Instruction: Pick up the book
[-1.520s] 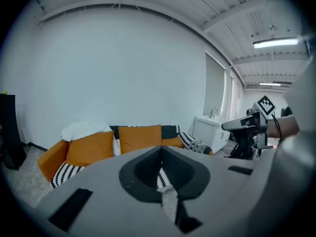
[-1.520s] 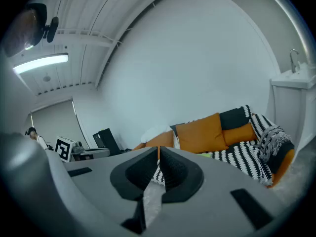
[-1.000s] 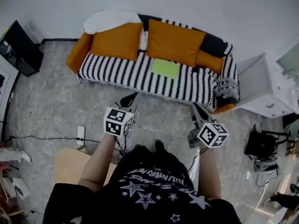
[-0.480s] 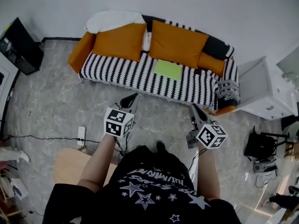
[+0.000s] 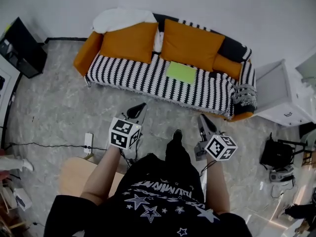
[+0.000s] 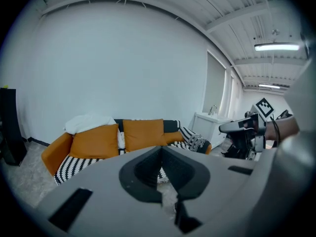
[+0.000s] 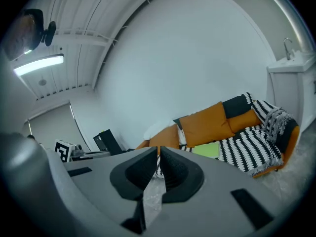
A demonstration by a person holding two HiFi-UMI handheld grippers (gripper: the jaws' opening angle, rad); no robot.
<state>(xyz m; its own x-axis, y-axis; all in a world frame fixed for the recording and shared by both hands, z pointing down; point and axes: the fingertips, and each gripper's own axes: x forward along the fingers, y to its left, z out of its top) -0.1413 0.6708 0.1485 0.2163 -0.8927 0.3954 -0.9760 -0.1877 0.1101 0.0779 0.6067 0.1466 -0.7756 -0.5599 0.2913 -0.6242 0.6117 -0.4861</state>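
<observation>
A flat green book point(image 5: 180, 72) lies on the seat of a black-and-white striped sofa point(image 5: 128, 75) with orange cushions point(image 5: 191, 44). The right gripper view also shows the book point(image 7: 207, 149), on the seat beyond the jaws. Both grippers hang over the floor in front of the sofa, well short of the book. My left gripper point(image 5: 138, 110) points at the sofa's middle with its jaws together and nothing between them point(image 6: 160, 150). My right gripper point(image 5: 202, 119) is shut and empty too point(image 7: 158, 153). The left gripper view does not show the book.
A white cabinet point(image 5: 279, 90) stands right of the sofa. A black unit point(image 5: 20, 49) stands at the left wall. A power strip point(image 5: 88, 142) and its cable lie on the grey floor. A pale wooden board point(image 5: 78, 174) is at my left, and dark gear point(image 5: 276, 154) lies at the right.
The person has stepped toward the sofa, one foot now forward between the grippers. Both grippers have come slightly lower in the view and stay shut.
</observation>
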